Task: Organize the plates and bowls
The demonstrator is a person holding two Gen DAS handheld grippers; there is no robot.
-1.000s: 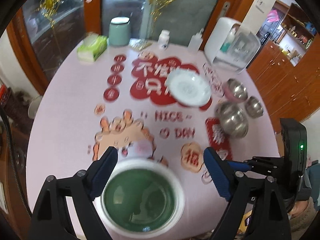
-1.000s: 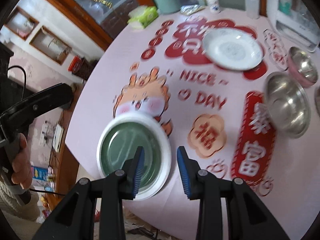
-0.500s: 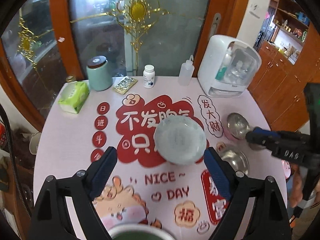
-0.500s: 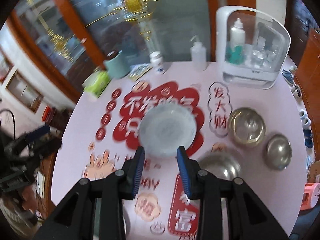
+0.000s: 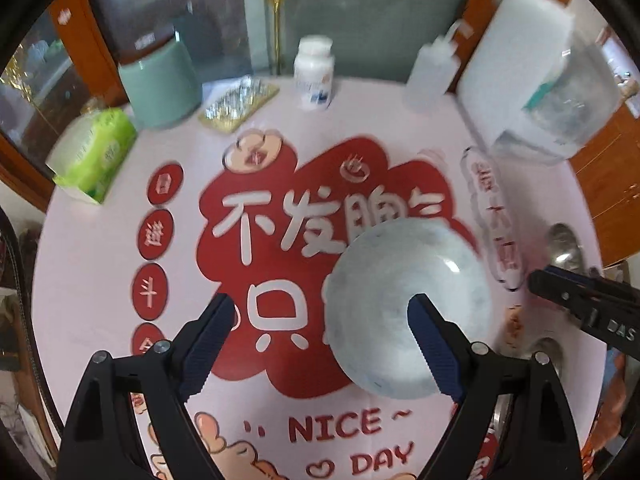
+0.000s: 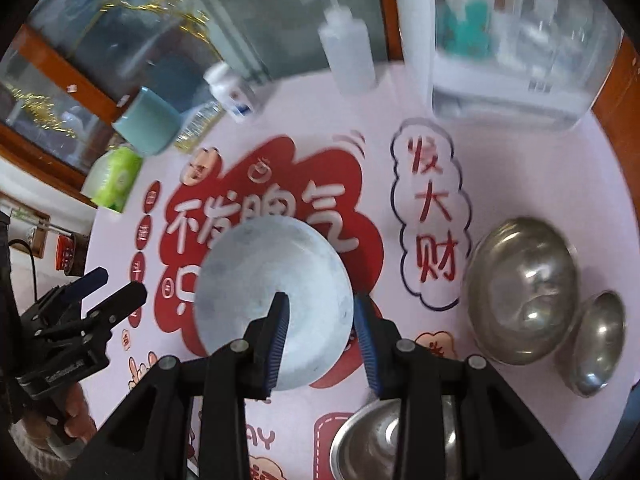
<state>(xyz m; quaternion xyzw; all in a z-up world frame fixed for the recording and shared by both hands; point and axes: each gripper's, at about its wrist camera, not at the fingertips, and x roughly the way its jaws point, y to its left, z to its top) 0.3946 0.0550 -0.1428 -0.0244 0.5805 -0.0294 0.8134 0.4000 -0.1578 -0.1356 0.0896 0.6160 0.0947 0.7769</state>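
Round worktop [image 5: 100, 248] with pink printed cloth, glass door behind; white dispenser box [image 6: 516, 36] far right. White plate [image 6: 272, 304] sits mid-worktop on the red print. Steel bowls on the right: large bowl [image 6: 524, 288], small bowl [image 6: 600, 332] beside it, another bowl [image 6: 380, 444] near. Right gripper [image 6: 320, 328] part open, jaws straddling the plate's right rim, not yet pinching. Left gripper [image 5: 320, 336] spread wide, empty, right finger over the plate. Step looks like plate pickup; next likely close on the rim and lift level
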